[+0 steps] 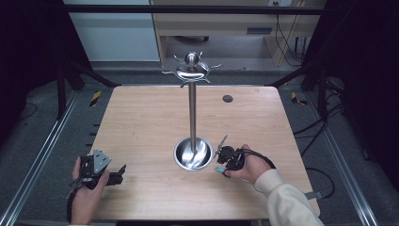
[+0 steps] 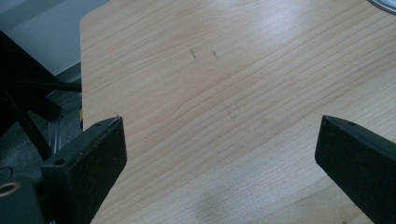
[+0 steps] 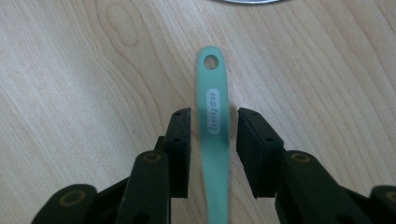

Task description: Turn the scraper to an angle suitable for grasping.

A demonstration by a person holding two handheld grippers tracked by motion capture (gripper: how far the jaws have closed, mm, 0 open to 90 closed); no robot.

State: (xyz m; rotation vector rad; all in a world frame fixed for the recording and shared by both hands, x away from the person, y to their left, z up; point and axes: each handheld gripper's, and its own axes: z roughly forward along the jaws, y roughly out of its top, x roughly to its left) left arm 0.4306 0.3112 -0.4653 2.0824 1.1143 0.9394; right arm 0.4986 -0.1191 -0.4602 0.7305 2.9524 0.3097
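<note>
Pale woodgrain table (image 1: pixel 141 122), rounded corners, with a shiny steel hook stand (image 1: pixel 192 113) rising from its dish base. Left gripper (image 2: pixel 219 144) gapes over bare wood. Right gripper (image 3: pixel 214 140) is open, loosely straddling a flat mint-green handle (image 3: pixel 214 116) lying beside that base

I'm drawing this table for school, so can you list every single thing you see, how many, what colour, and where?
table: one, light wood, fills the middle of the high view
metal stand: one, shiny silver, a pole in a round dish base near the table's middle, hooks at the top
teal handle: one, mint green with a hole at its end, flat on the table between the right jaws, untouched
left hand-held gripper: one, black, jaws wide apart over bare wood at the table's near left edge
right hand-held gripper: one, black, jaws slightly apart beside the dish
sleeve: one, cream, bottom right
</note>
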